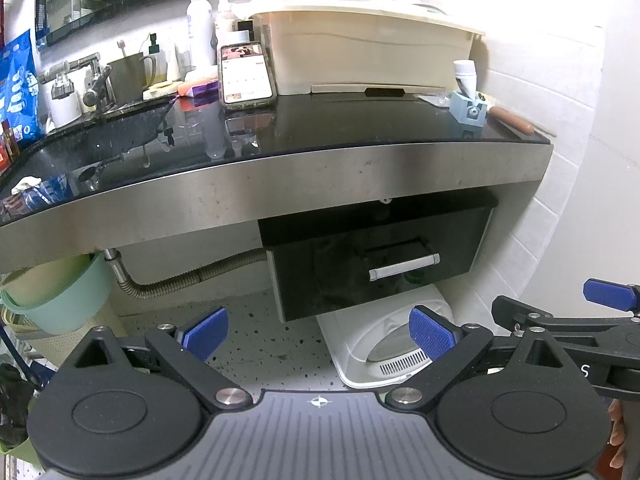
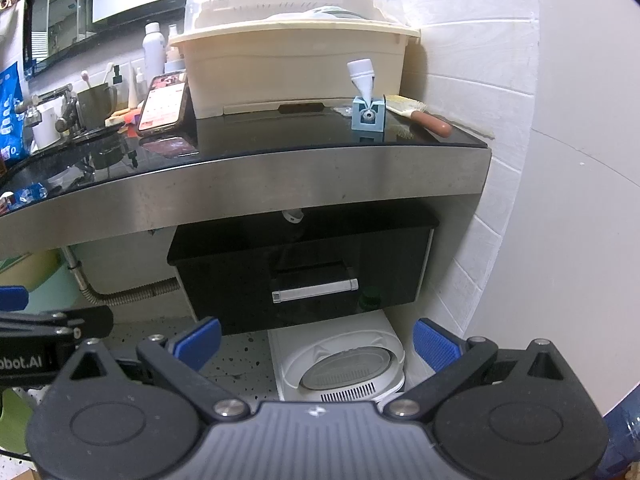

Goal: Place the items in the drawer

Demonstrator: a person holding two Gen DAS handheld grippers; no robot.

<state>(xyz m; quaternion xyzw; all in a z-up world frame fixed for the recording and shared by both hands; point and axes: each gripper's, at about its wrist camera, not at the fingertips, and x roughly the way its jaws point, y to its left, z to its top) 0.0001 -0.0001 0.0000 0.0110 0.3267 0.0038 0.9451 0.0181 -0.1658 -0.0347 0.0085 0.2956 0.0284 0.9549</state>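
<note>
Both grippers, left gripper [image 1: 318, 334] and right gripper [image 2: 316, 344], spread wide, gripping nothing, near the closed drawer [image 2: 304, 280] under the countertop [image 2: 280, 184].

A glossy black worktop [image 1: 360, 128] with a steel front edge is carrying a cream dish rack [image 1: 372, 52] at the back. A phone [image 1: 246, 76] is leaning against the rack's left side. A blue toothpaste squeezer [image 1: 466, 108] and a brown-handled brush [image 1: 512, 118] are sitting near the right end.
</note>
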